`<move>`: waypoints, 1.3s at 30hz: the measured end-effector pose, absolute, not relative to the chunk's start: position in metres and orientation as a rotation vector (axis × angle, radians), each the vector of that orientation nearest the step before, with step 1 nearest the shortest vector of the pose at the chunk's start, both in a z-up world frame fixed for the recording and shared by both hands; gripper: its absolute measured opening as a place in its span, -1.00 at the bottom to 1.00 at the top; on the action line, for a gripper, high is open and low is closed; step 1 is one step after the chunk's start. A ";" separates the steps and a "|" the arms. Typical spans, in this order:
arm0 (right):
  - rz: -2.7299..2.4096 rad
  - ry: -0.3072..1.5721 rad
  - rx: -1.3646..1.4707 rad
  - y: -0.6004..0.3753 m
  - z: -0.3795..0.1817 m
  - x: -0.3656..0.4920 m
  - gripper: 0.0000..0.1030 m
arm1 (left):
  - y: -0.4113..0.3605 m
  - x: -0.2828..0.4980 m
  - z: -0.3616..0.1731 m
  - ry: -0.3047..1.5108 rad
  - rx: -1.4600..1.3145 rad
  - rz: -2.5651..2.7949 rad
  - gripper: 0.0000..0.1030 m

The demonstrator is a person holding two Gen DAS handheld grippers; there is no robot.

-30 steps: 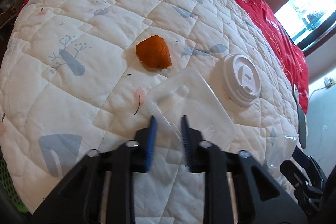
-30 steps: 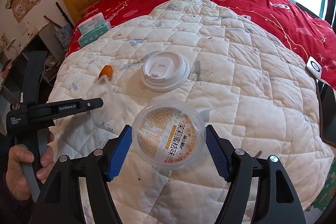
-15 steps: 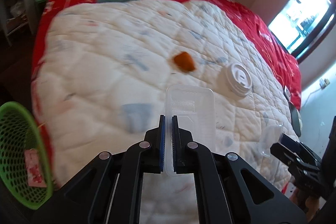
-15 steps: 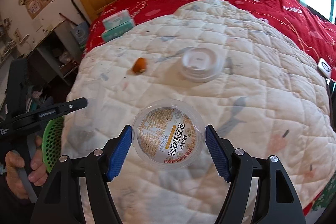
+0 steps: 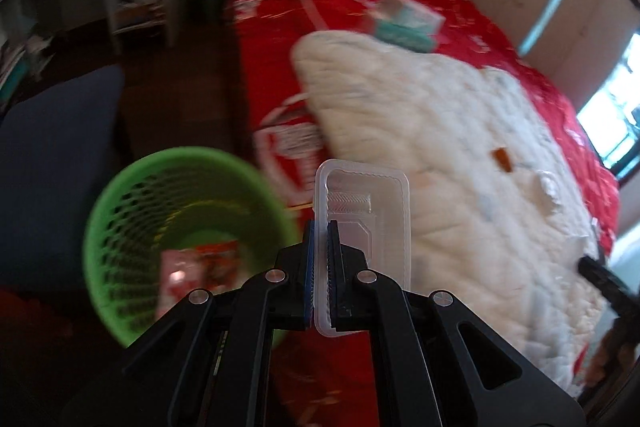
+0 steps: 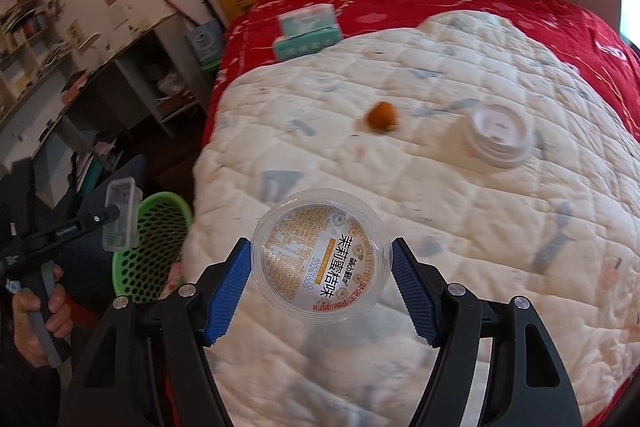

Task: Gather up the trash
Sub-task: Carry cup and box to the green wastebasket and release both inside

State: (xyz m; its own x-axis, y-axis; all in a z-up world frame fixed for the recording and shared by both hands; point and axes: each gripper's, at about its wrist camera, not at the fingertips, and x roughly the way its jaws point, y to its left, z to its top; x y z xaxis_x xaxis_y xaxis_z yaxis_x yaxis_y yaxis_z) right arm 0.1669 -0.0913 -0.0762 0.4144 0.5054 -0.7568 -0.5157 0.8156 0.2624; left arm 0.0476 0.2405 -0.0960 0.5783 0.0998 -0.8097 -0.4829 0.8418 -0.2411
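Two pieces of trash in the air, neither dropped yet. Left hand-held gripper (image 5: 320,251) clamped tight on the near edge of a clear plastic tray (image 5: 362,223), long axis running straight out along the fingers, far end tipped up. Green mesh basket (image 5: 188,239) on the floor beside the bed (image 5: 280,19), down and to the left of that tray; not yet over the opening, by the look of it. Wrapper already lying in the basket bottom. Left hand plainly the nearer of the two to the basket; from the right wrist view, tray and left hand-held gripper hanging just at the basket's rim. Right hand-held gripper (image 6: 322,279) spread wide around a round clear lidded cup (image 6: 320,261), printed label facing the camera, blue pads (image 6: 228,291) pressed to its sides, over the white quilt (image 6: 500,235) and farther from the basket. Left on the quilt: orange peel (image 6: 382,115), white cup lid (image 6: 498,135). Tissue packs (image 6: 308,31) further back, probably not trash.
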 end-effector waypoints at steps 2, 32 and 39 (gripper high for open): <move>0.657 0.945 -0.027 -0.079 -0.075 0.164 0.32 | 0.260 0.038 -0.108 0.921 -0.477 0.397 -0.92; 0.850 0.977 -0.151 0.041 -0.079 0.131 0.32 | 0.313 -0.034 -0.141 0.938 -0.609 0.490 -0.20; 0.953 1.008 -0.192 0.100 -0.090 0.112 0.32 | 0.320 -0.066 -0.125 0.896 -0.597 0.537 -0.06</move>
